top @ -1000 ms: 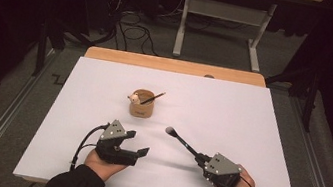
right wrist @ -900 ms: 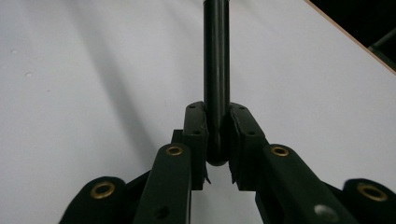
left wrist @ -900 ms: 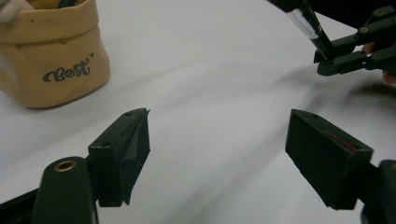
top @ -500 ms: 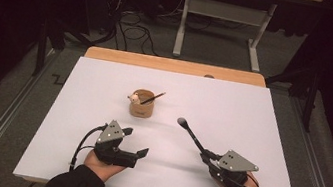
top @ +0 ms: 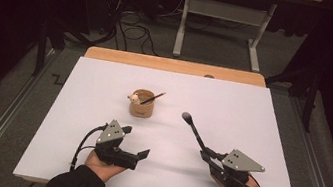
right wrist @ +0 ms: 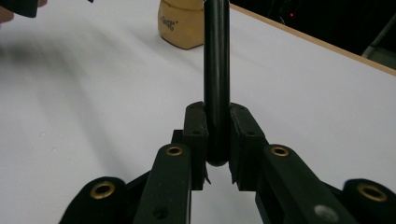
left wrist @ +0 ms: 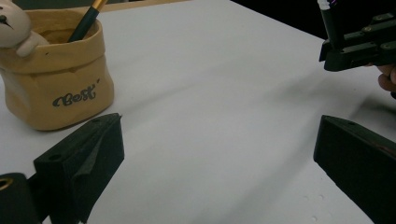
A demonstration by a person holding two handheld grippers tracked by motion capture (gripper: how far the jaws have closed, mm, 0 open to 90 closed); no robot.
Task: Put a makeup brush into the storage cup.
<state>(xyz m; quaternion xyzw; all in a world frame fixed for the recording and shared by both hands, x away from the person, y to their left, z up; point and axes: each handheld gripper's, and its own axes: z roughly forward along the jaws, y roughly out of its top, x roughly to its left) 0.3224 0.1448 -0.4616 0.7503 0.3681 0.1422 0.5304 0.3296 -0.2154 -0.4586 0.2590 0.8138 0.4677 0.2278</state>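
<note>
Right hand-held gripper [top: 206,155]: clamped on the black brush [top: 194,129], raised aslant right of the tan holder [top: 142,104] on the desk [top: 252,112]. Left hand-held gripper [top: 135,143]: jaws just opened wide, nothing between them, near the holder.

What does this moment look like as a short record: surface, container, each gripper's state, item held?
surface: white board on the table
container: tan pot marked "Best", a pencil and a small figure inside
left gripper: open, jaws have just been opening, nothing between them, near the pot
right gripper: shut on the black brush
brush position: handle clamped at its lower end, head raised off the board, angled toward the pot
contact: brush and pot apart
</note>
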